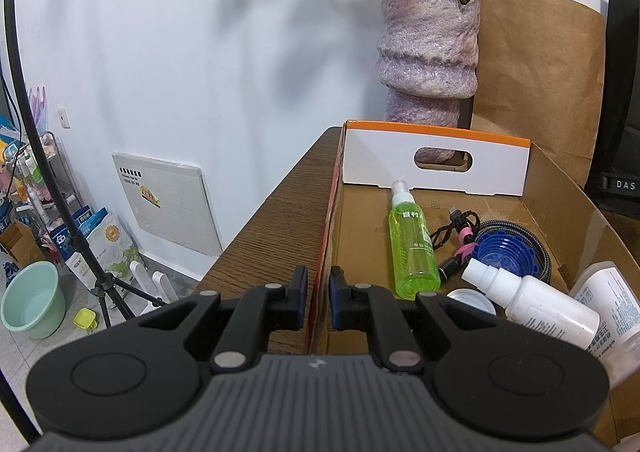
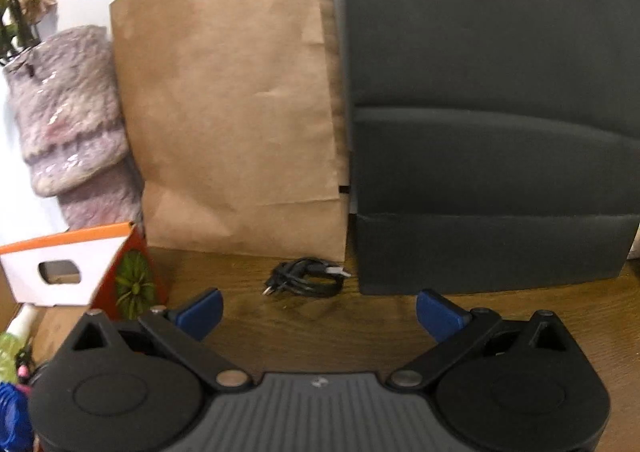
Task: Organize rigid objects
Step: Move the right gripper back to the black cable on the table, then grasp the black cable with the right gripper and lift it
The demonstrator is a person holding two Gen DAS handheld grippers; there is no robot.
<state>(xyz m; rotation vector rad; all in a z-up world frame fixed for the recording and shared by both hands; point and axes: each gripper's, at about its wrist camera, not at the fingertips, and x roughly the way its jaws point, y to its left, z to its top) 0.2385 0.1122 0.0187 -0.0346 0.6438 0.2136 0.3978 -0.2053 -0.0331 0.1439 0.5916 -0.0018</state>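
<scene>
My left gripper (image 1: 318,298) is shut on the left wall of the cardboard box (image 1: 325,236), one pad on each side of it. Inside the box lie a green spray bottle (image 1: 412,246), a white spray bottle (image 1: 532,302), a white tube (image 1: 612,312), a blue cap (image 1: 502,254), a braided cable (image 1: 532,240) and a white lid (image 1: 472,300). My right gripper (image 2: 318,312) is open and empty above the wooden table (image 2: 320,332). A coiled black cable (image 2: 306,282) lies on the table just beyond its fingertips. The box corner (image 2: 80,272) shows at the left.
A purple vase (image 1: 428,51) with stems, a brown paper bag (image 2: 236,111) and a black box (image 2: 492,131) stand along the wall behind. The table's left edge (image 1: 256,219) drops to a floor with a tripod (image 1: 104,288) and a green bucket (image 1: 34,300).
</scene>
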